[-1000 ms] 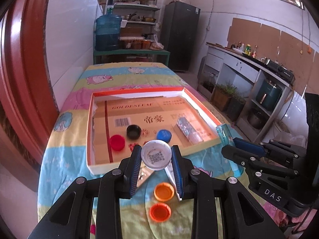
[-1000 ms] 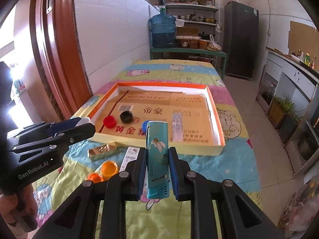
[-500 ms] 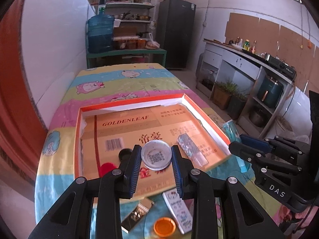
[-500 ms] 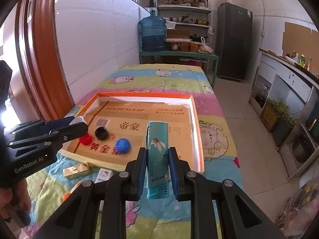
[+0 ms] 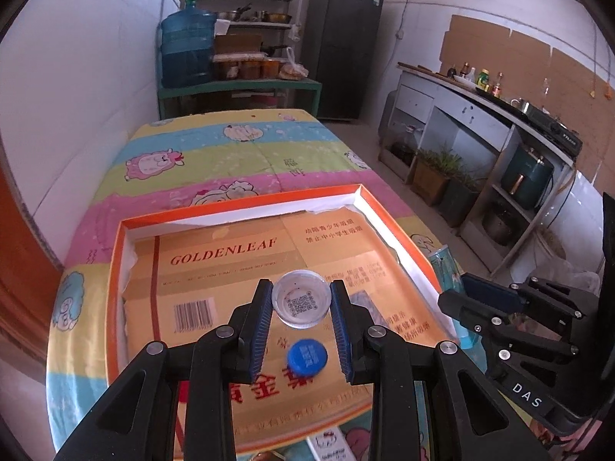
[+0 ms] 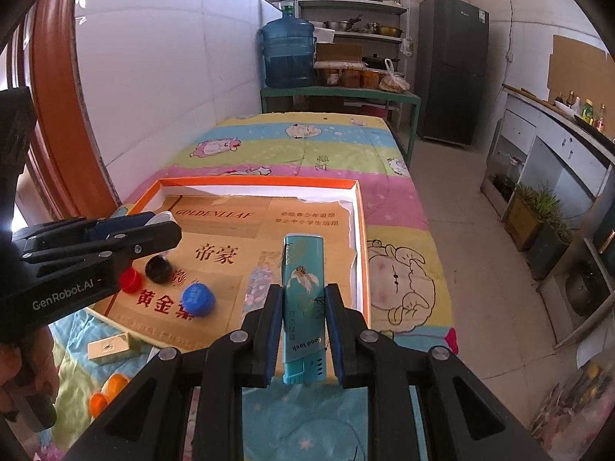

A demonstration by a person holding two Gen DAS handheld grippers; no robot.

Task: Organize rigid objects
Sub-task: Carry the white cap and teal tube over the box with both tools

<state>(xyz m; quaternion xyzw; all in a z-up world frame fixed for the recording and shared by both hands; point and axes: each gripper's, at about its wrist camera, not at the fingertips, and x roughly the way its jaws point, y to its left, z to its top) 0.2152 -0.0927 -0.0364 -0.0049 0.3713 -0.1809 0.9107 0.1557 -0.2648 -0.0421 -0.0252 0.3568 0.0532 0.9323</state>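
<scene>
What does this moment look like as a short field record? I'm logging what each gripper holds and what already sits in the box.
left gripper: shut on white cap, held above the box
right gripper: shut on teal lighter, upright between the fingers
orange box: holds blue cap, black cap, red cap
outside the box, on the tablecloth: orange caps, small white pack
</scene>
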